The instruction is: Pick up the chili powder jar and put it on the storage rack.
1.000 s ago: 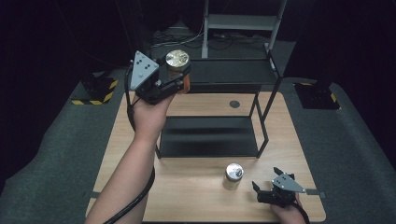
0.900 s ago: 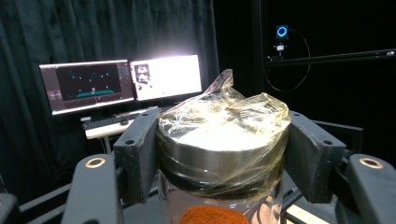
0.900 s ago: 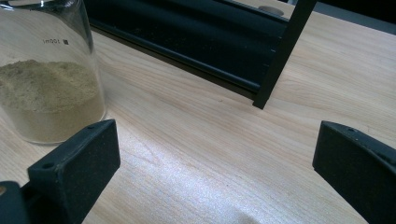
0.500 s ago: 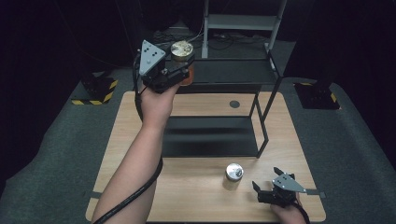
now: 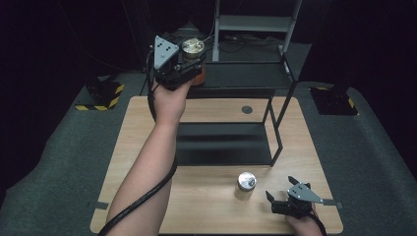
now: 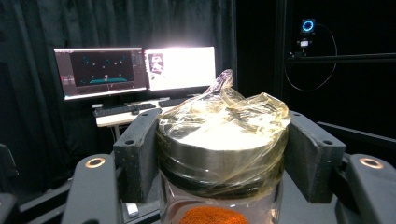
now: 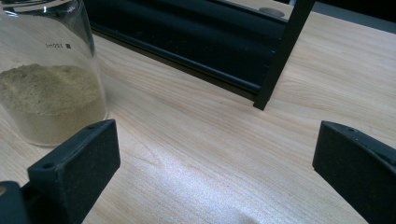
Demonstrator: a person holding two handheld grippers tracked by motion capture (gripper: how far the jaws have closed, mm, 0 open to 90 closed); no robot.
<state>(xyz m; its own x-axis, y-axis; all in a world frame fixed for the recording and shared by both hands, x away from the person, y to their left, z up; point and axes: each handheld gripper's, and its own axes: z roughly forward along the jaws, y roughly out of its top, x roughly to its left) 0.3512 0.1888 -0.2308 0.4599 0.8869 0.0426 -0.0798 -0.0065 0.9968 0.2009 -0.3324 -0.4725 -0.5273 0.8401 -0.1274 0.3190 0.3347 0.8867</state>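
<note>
The step in hand was the carrying of a jar to the shelf. The left gripper was closed on the jar, its pads pressing on both sides just under the metal lid, which was wrapped in crumpled clear film. In the left gripper view the jar stood upright between the two pads and orange powder showed in the glass below. The gripper held it high, over the far left part of the black shelf, beyond the far edge of the desk.

I judge that the next move called for lowering the jar straight down on the top board of the shelf, keeping it upright, and opening the jaws only when the bottom rested flat.

The right gripper rested near the near right corner of the desk, its jaws wide open and holding nothing. A second jar with pale powder stood just beside it, apart from the pads.
</note>
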